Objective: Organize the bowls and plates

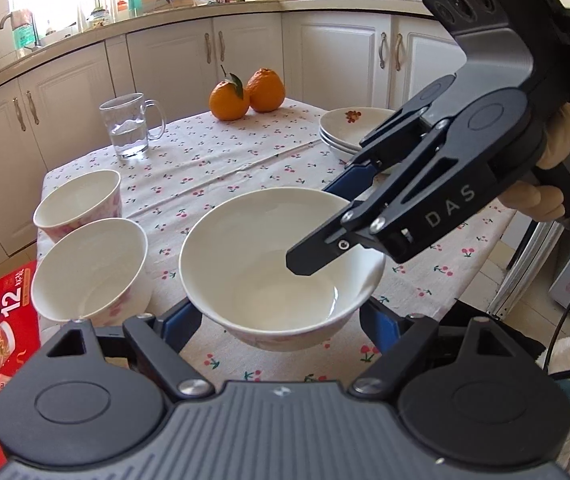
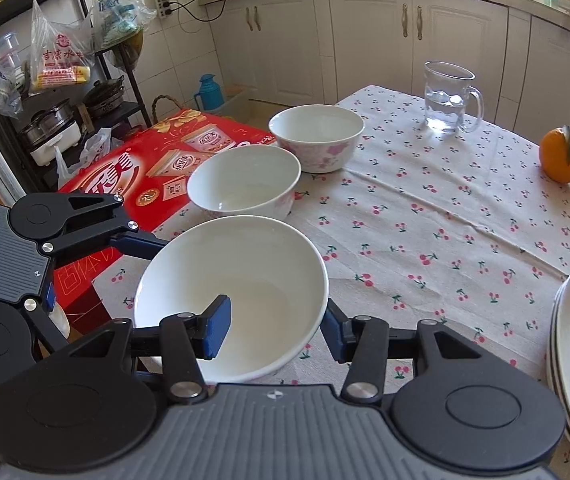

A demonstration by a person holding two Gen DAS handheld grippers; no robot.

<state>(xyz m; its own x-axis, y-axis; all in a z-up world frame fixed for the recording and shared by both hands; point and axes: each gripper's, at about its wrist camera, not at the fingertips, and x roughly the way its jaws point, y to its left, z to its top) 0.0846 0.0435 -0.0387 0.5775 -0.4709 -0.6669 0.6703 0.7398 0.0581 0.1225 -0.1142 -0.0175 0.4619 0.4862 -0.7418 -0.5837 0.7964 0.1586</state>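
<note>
Fills most of both views: a table [image 1: 245,160] under a white cloth printed with cherries, with white kitchen cupboards behind. Next to its left edge, lower down, a red box [image 2: 125,168] with printed cups.

On the right side of the cloth, a stack of plates [image 1: 349,128], white and shallow, the top one with a small flower mark.

Near the front left of the table, between the two tools, a white bowl [image 1: 261,264], empty and tipped a little. Hard to tell whether it sits on the cloth or hangs just above it. Just to its left, two more bowls [image 1: 85,280] with pink flowers on the outside, upright, one behind the other along the table's left edge.

Reaches around the bowl from the near side: the left gripper [image 1: 279,320], spread wide, one blue pad against each outer side of the bowl, clamping it. Comes in from the right: the right gripper [image 2: 275,332], pinched onto the bowl's wall with one finger inside and the other outside, held by a hand [image 1: 565,152] in a pale glove.

Farther back on the left, a glass mug [image 1: 129,128] partly filled with water. At the far edge, two oranges [image 1: 247,96] touching, one with a leaf.
</note>
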